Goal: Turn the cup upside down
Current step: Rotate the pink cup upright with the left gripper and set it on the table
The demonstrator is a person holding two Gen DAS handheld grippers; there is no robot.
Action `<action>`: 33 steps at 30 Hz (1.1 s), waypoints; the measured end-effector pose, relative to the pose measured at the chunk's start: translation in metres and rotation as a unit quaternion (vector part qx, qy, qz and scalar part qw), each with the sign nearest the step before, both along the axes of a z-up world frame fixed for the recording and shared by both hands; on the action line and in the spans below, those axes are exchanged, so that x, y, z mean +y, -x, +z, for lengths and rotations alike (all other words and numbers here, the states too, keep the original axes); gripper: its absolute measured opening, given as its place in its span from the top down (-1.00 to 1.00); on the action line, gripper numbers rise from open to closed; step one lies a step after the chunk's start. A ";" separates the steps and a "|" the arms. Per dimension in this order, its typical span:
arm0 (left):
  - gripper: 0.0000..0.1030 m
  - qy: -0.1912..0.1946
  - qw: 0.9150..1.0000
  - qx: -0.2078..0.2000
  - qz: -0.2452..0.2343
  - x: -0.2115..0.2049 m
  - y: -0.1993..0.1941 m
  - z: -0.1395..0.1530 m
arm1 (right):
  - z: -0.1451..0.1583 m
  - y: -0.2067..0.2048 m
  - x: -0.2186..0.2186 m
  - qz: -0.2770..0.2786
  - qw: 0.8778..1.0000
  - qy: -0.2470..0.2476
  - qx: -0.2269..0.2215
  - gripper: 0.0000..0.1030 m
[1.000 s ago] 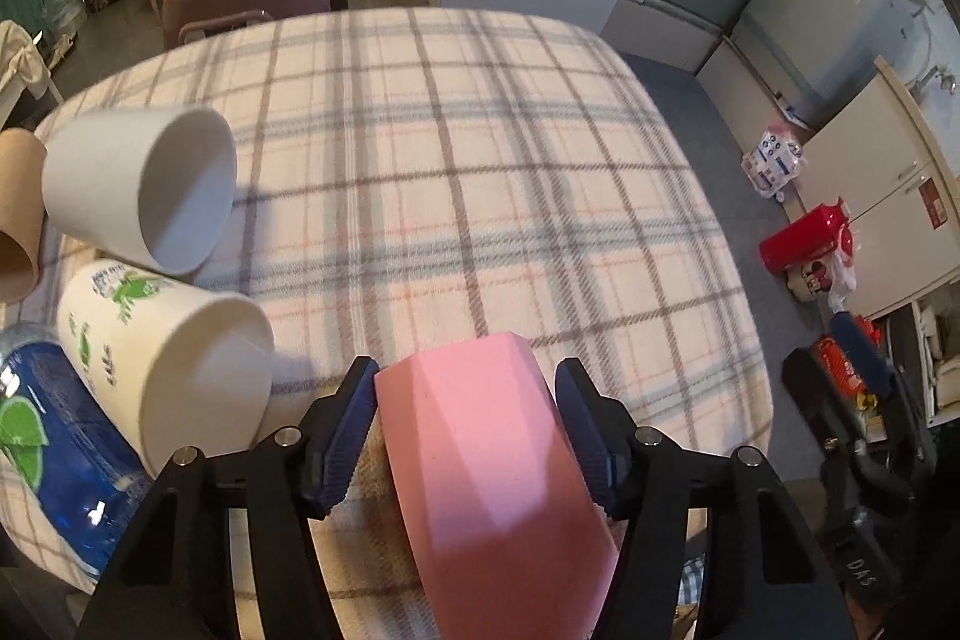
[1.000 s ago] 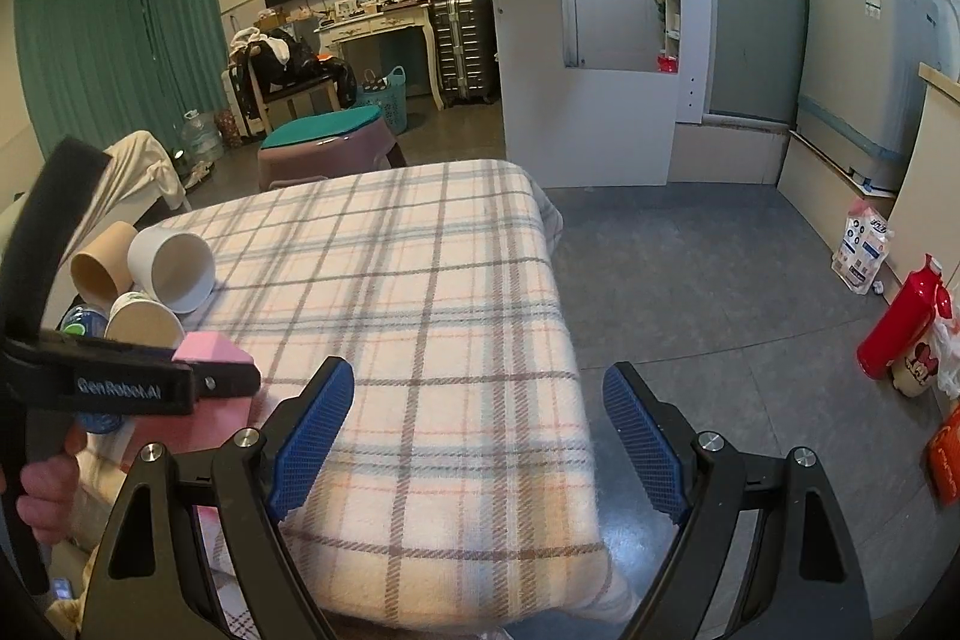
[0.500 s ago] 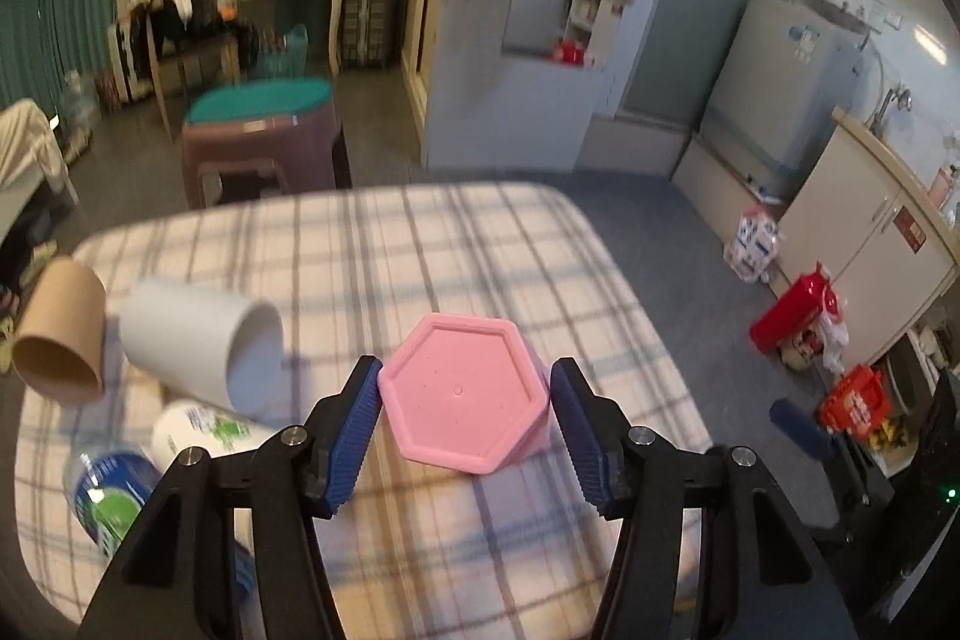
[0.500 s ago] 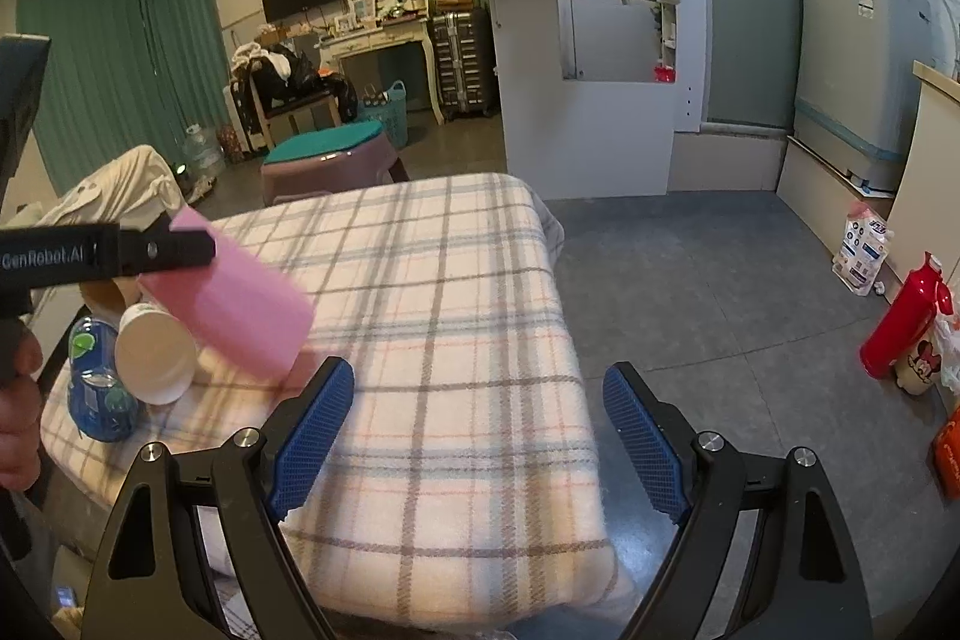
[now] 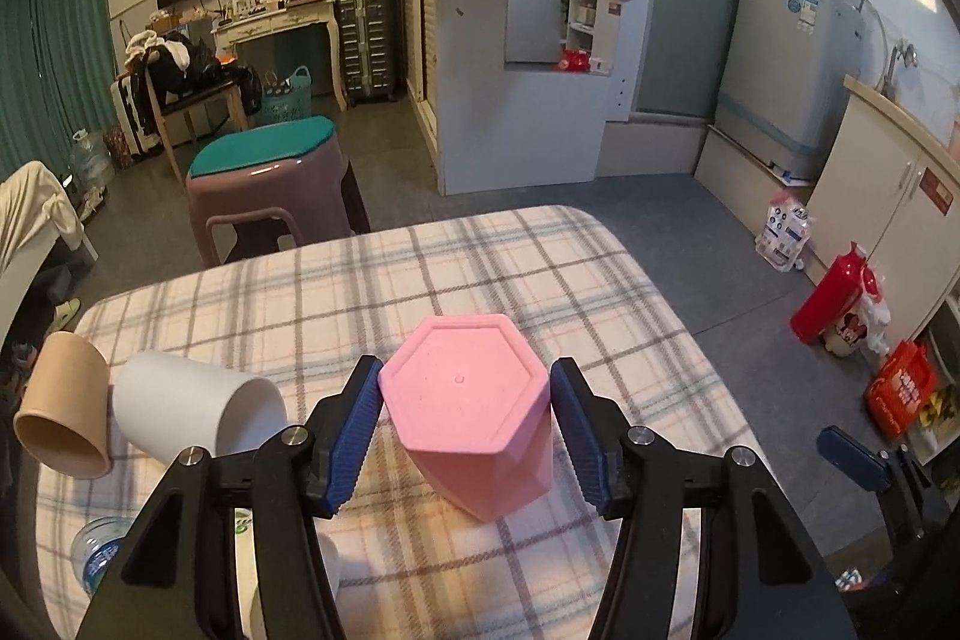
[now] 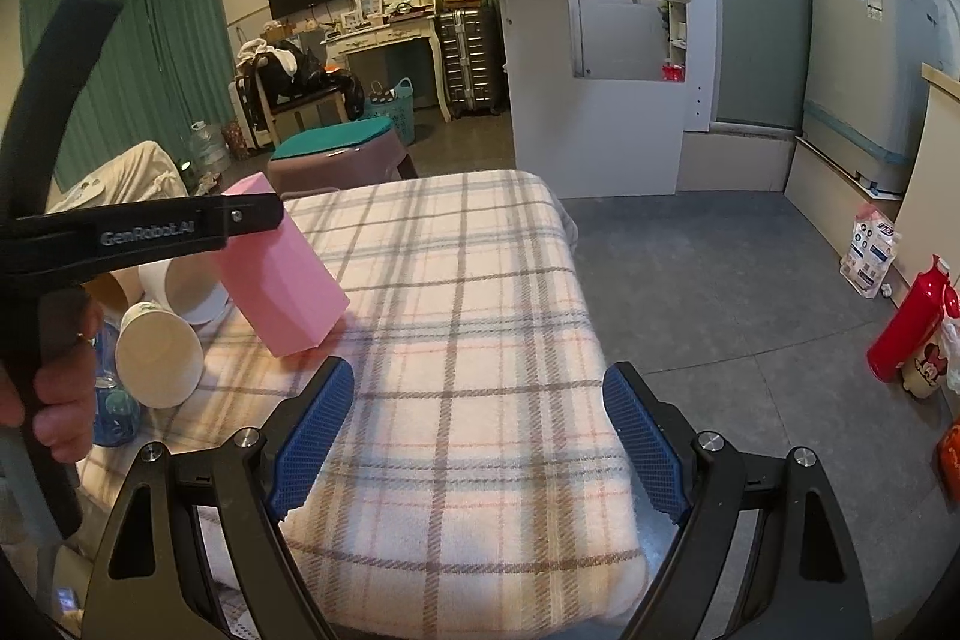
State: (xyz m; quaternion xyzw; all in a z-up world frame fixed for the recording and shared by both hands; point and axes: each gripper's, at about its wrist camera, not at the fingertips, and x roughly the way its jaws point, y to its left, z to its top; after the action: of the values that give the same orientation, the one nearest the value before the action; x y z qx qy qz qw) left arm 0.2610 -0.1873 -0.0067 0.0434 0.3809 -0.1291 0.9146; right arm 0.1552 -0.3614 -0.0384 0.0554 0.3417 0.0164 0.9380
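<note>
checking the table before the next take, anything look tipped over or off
Yes. The white cup, tan cup and printed paper cup lie on their sides on the plaid table. The pink cup, base up in the left gripper, leans tilted, not yet flat on its rim.

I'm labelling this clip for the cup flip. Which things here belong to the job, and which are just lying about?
In the job:
- pink cup, base up, tilted
- left claw, shut on it
- plaid table

Lying about:
- white cup, on its side
- tan cup, on its side
- printed paper cup
- blue bottle
- right claw, open and holding nothing
</note>
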 end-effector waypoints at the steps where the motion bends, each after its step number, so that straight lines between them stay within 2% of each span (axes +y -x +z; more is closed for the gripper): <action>1: -0.14 0.000 1.000 0.001 0.001 0.000 -0.002 -0.002 | 0.000 0.000 0.000 0.000 1.000 0.000 0.001 -0.66; 6: -0.14 -0.003 1.000 0.008 -0.006 -0.003 0.000 -0.010 | -0.002 -0.004 0.000 0.000 1.000 0.000 0.005 -0.66; 14: -0.14 -0.015 1.000 -0.005 -0.011 -0.006 0.007 -0.011 | -0.004 -0.006 -0.001 0.001 1.000 0.000 0.008 -0.66; 17: -0.22 -0.021 1.000 -0.010 -0.015 -0.008 0.010 -0.011 | -0.003 -0.004 -0.001 0.001 1.000 0.000 0.006 -0.66; 19: -0.39 -0.023 1.000 -0.015 -0.014 -0.008 0.012 -0.009 | -0.002 -0.002 -0.001 0.001 1.000 0.000 0.005 -0.66; 20: -0.44 -0.021 0.999 -0.019 -0.014 -0.008 0.013 -0.007 | -0.002 -0.002 -0.001 0.001 1.000 0.000 0.005 -0.66; 28: -0.45 0.000 0.999 -0.034 -0.023 -0.006 0.026 0.011 | 0.006 0.008 -0.001 0.001 1.000 -0.002 -0.006 -0.66; 33: -0.45 0.020 0.998 -0.058 -0.022 0.000 0.038 0.028 | 0.017 0.018 -0.002 0.001 1.000 -0.002 -0.020 -0.66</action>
State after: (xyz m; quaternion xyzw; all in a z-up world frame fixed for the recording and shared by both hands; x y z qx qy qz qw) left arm 0.2234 -0.1869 0.0216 0.0413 0.3237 -0.1543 0.9326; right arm 0.1372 -0.3638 -0.0209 0.0565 0.3225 0.0188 0.9447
